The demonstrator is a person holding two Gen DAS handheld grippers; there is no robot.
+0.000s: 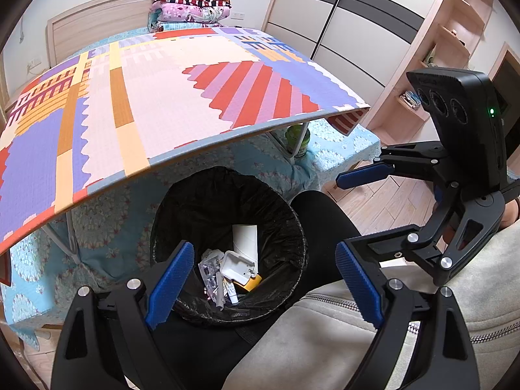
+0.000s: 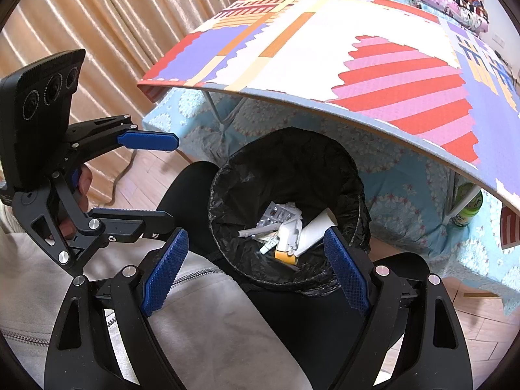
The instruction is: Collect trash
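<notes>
A bin lined with a black bag (image 1: 211, 201) (image 2: 292, 169) stands on the floor under the table edge, between a person's knees. Inside lie a white cardboard tube (image 1: 245, 237) (image 2: 315, 230), a white plastic case (image 1: 237, 266) (image 2: 289, 234), a blister pack (image 1: 209, 266) (image 2: 281, 214) and a yellow piece (image 1: 253, 282) (image 2: 286, 256). My left gripper (image 1: 265, 279) (image 2: 172, 178) hovers over the bin's near rim, open, nothing between its blue pads. Beside it my right gripper (image 2: 256, 263) (image 1: 354, 208) is also open and empty above the bin.
A folding table with a colourful patchwork mat (image 1: 130, 97) (image 2: 325, 32) overhangs the bin. Behind is a bed with a blue floral cover (image 1: 107, 227) and a green bottle (image 1: 297, 139) (image 2: 468, 208). The person's black trouser leg (image 1: 325, 221) and grey jacket (image 2: 195, 325) lie below the grippers.
</notes>
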